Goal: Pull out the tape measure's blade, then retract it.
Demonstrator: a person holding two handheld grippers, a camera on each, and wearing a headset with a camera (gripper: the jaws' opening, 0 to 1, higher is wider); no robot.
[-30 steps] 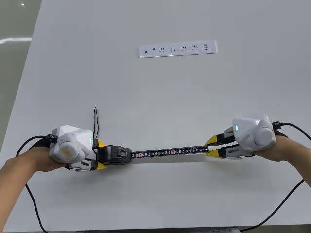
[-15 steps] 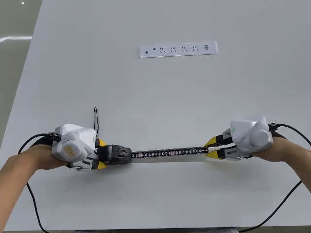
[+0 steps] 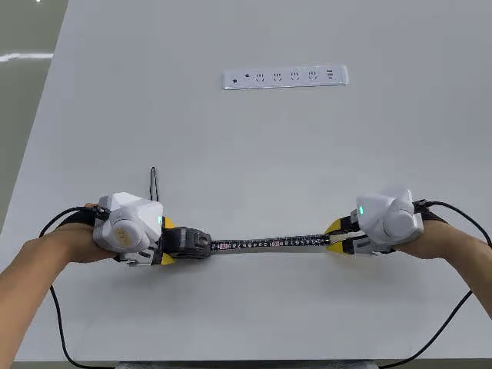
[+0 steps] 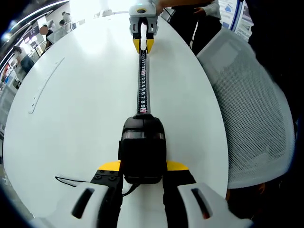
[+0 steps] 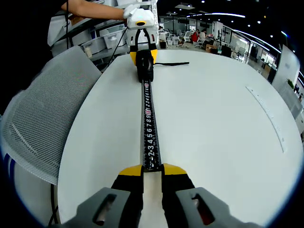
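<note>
The black tape measure case (image 3: 188, 242) lies on the white table, held at its rear between the yellow-tipped fingers of my left gripper (image 3: 163, 240). In the left gripper view the case (image 4: 142, 154) sits between the jaws of my left gripper (image 4: 142, 167), and the black blade (image 4: 142, 78) runs straight away toward the right gripper (image 4: 142, 43). The blade (image 3: 269, 242) spans the table between the two grippers. My right gripper (image 3: 334, 235) is shut on the blade's end; in the right gripper view the blade (image 5: 150, 128) leaves my right gripper (image 5: 152, 169) toward the case (image 5: 144, 66).
A white power strip (image 3: 285, 77) lies at the far middle of the table. A thin black cord (image 3: 154, 183) rests behind the left gripper. A grey mesh chair (image 4: 251, 114) stands at the table's near edge. Cables trail from both grippers.
The two grippers have come closer together and the exposed blade is shorter. The left gripper with the case moved right, the right gripper moved left.
</note>
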